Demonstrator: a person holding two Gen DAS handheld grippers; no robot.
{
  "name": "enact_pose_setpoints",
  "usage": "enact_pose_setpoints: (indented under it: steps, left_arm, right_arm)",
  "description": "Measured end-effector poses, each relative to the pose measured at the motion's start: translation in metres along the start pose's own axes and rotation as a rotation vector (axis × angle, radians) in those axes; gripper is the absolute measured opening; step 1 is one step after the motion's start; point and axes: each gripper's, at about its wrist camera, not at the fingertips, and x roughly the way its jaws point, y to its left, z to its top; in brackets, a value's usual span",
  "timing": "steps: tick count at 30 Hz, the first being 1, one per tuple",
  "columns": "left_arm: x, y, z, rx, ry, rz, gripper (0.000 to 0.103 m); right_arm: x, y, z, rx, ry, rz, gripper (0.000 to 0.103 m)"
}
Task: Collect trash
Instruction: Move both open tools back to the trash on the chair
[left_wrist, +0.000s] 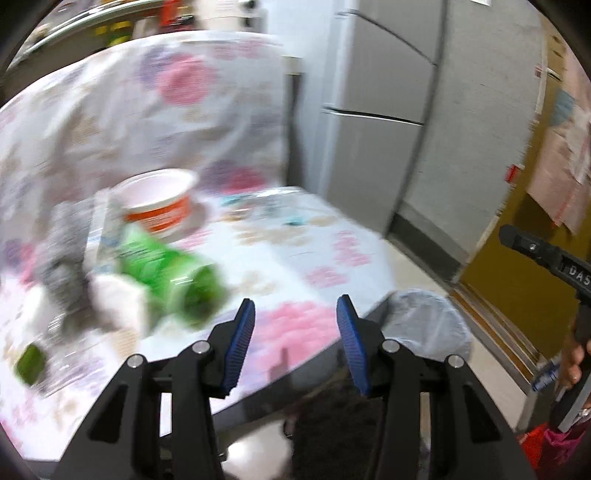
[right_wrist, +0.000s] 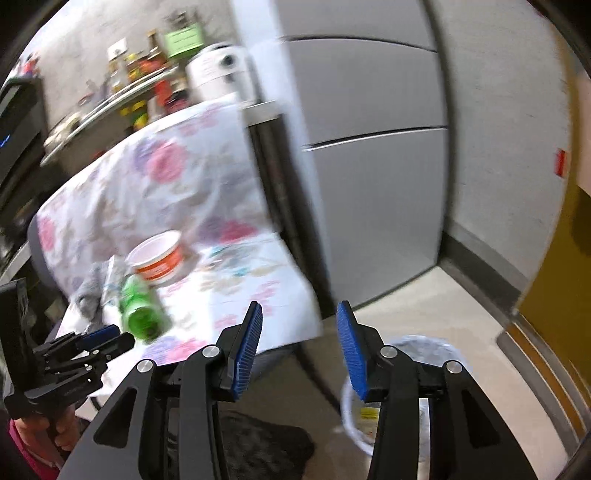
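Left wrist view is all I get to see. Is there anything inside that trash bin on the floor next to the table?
Observer: Yes. The right wrist view looks down into the trash bin, and its white liner holds a few scraps, one of them yellowish.
Operator: Is the other hand-held gripper carrying something?
Observer: No. The right hand-held gripper is open, with nothing between its blue pads.
Operator: What else am I missing?
Observer: A dark appliance stands at the left edge of the right wrist view, beside a shelf of bottles.
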Motion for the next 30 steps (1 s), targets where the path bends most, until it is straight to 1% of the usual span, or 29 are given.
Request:
enact_pose_setpoints:
  steps: [2,4,5,6,9,10,14,16,18,20,26,30]
  left_arm:
    - [-0.011,0.025,-0.006,-0.036,-0.009,0.048,0.051]
    - [-0.021,0.049,-0.011,-0.073,-0.013,0.09,0.055]
    - [-0.027,0.061,-0.013,-0.092,-0.017,0.117,0.057]
    - [-0.031,0.073,-0.014,-0.111,-0.019,0.139,0.058]
    - [-0.039,0.1,-0.015,-0.158,-0.031,0.187,0.065]
    - [-0.041,0.111,-0.014,-0.176,-0.035,0.212,0.066]
    - [-0.043,0.141,-0.01,-0.229,-0.041,0.274,0.075]
    - [-0.038,0.155,-0.006,-0.248,-0.037,0.308,0.076]
    - [-0.033,0.165,-0.004,-0.265,-0.031,0.327,0.079]
    - [-0.027,0.172,0.0,-0.276,-0.029,0.335,0.079]
    - [-0.007,0.187,0.018,-0.291,-0.031,0.333,0.079]
    - [0.002,0.192,0.029,-0.29,-0.039,0.334,0.079]
  right_arm:
    - [0.009,0.024,0.003,-0.047,0.018,0.033,0.045]
    - [0.021,0.049,0.008,-0.095,0.029,0.067,0.058]
    - [0.026,0.059,0.009,-0.117,0.032,0.077,0.059]
    - [0.034,0.07,0.011,-0.144,0.038,0.087,0.059]
    - [0.059,0.097,0.017,-0.211,0.058,0.11,0.059]
    - [0.069,0.106,0.02,-0.23,0.062,0.118,0.059]
    - [0.103,0.127,0.029,-0.28,0.073,0.141,0.059]
    - [0.119,0.136,0.033,-0.303,0.08,0.144,0.059]
    - [0.139,0.142,0.037,-0.33,0.091,0.143,0.059]
    - [0.159,0.146,0.041,-0.354,0.106,0.14,0.059]
    - [0.226,0.154,0.051,-0.431,0.175,0.127,0.058]
    - [0.268,0.167,0.055,-0.5,0.223,0.113,0.058]
